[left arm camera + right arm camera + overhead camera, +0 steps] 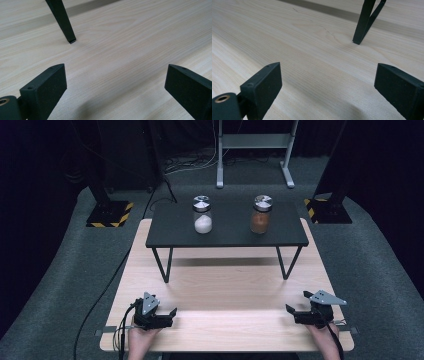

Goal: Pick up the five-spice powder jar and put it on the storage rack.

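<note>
At the near edge of the pale wooden table, both grippers, left gripper and right gripper, are being held released, jaws spread; the white-powder glass jar is probably best approached level

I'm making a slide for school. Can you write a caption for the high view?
Two open grippers, left gripper and right gripper, rest on a wooden table before two jars.

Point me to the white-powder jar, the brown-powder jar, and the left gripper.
white-powder jar [202, 218], high view, glass body.
brown-powder jar [260, 218], high view, glass body.
left gripper [167, 315], high view, midway between its open fingers.
</note>
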Motion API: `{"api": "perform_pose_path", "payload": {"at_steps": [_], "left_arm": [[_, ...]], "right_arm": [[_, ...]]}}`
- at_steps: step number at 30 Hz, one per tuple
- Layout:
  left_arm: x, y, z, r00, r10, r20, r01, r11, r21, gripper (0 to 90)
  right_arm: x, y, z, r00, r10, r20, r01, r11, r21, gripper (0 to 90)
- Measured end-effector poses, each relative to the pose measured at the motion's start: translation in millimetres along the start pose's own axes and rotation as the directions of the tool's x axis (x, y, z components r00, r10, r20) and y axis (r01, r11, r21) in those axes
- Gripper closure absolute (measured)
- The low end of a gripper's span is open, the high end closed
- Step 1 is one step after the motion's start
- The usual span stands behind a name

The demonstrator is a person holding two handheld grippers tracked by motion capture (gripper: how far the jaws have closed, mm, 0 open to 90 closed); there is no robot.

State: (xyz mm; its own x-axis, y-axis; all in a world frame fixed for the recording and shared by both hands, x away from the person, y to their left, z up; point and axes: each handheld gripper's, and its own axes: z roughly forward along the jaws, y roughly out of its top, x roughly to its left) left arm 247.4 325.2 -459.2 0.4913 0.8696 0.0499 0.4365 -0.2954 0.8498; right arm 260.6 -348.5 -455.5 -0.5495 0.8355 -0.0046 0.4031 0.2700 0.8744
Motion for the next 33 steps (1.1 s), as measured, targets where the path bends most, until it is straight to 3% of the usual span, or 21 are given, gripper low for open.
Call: {"api": "perform_pose_path", "payload": {"at_steps": [33], "left_arm": [[0.0,-1.6,-0.8,1.0,-0.007,-0.001,0.007,0.9999,-0.009,3.4]], "right_arm": [[0.1,0.8,0.3,1.0,-0.001,-0.001,0.001,1.0,0.004,6.2]]}}
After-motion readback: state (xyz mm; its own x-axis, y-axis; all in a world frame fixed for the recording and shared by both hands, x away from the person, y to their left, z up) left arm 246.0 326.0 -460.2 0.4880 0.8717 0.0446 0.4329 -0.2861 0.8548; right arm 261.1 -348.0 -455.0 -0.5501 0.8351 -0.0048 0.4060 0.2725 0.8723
